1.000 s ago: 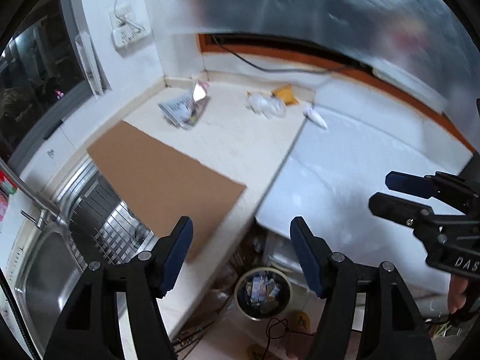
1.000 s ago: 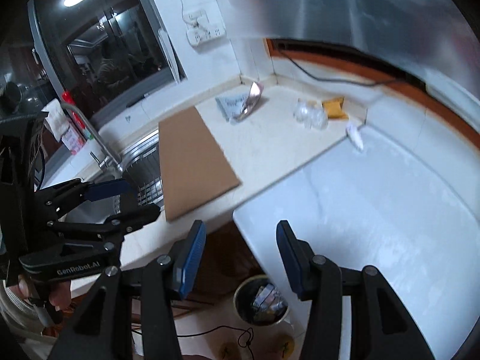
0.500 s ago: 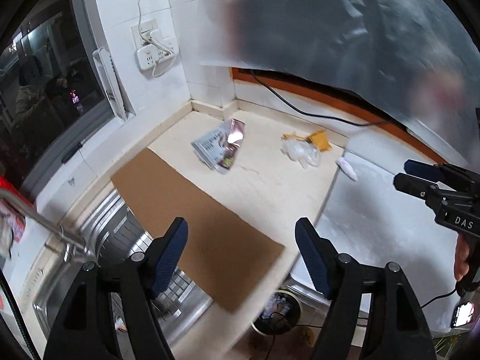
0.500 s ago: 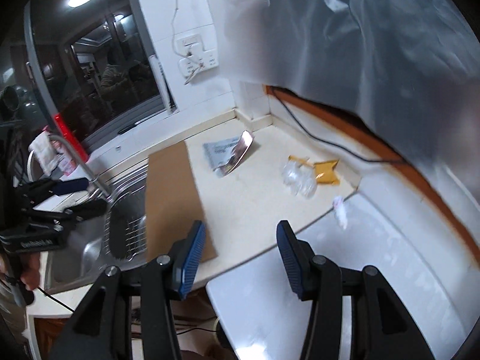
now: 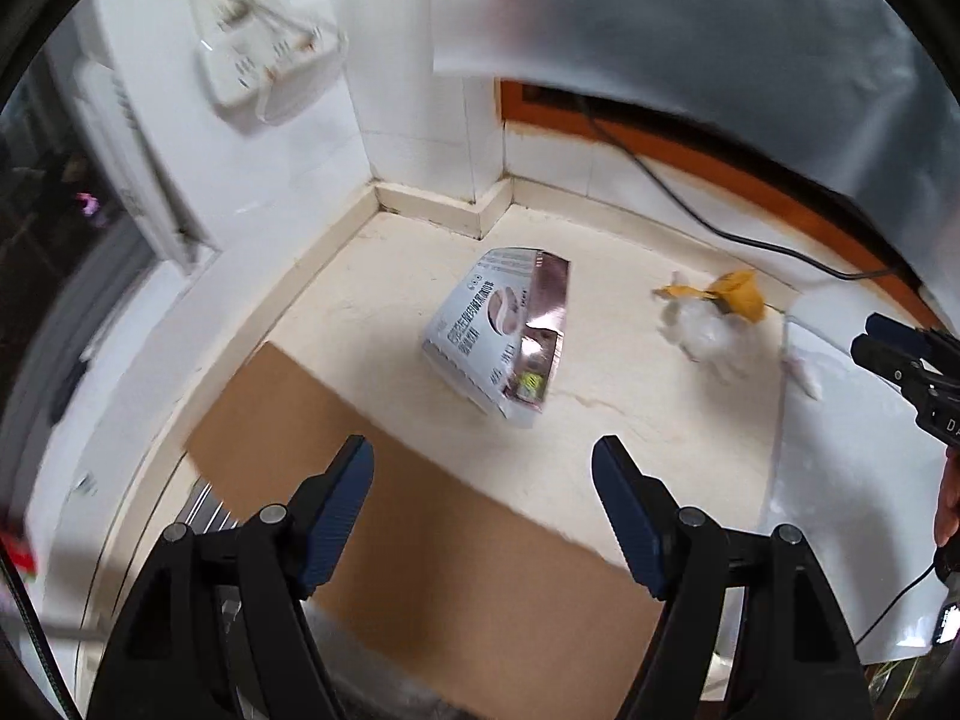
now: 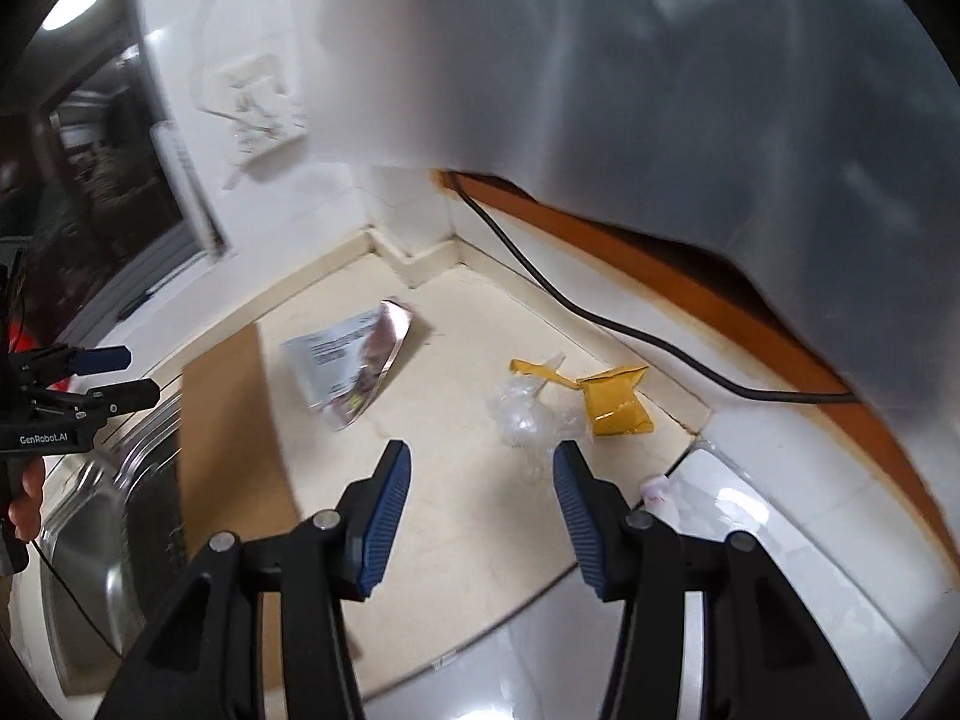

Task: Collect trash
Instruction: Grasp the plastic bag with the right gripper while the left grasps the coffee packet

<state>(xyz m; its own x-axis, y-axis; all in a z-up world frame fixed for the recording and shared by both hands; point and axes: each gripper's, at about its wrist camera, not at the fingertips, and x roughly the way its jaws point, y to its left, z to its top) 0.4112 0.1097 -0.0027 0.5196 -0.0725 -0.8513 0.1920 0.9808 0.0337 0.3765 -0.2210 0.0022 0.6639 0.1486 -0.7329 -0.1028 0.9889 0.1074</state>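
Trash lies on the cream counter corner. A torn silver-and-white foil packet (image 5: pixel 501 339) (image 6: pixel 354 363) sits just beyond my left gripper (image 5: pixel 483 480), which hangs open and empty over the cardboard edge. A clear crumpled plastic wrap (image 6: pixel 531 414) (image 5: pixel 705 333) and a yellow packet (image 6: pixel 618 399) (image 5: pixel 738 297) lie ahead of my right gripper (image 6: pixel 480 492), also open and empty. A small white wrapper (image 6: pixel 660 492) (image 5: pixel 801 372) rests on the white appliance top (image 6: pixel 780 540).
A brown cardboard sheet (image 5: pixel 420 546) (image 6: pixel 231 438) covers part of the steel sink (image 6: pixel 90 546). A black cable (image 6: pixel 630 336) runs along the back wall. A wall socket (image 5: pixel 264 66) hangs at the upper left. Grey plastic sheeting (image 6: pixel 660 90) hangs overhead.
Both grippers have swept from above the floor bin in over the counter toward the corner. The trash now looks much larger and closer. The bin has left both views.
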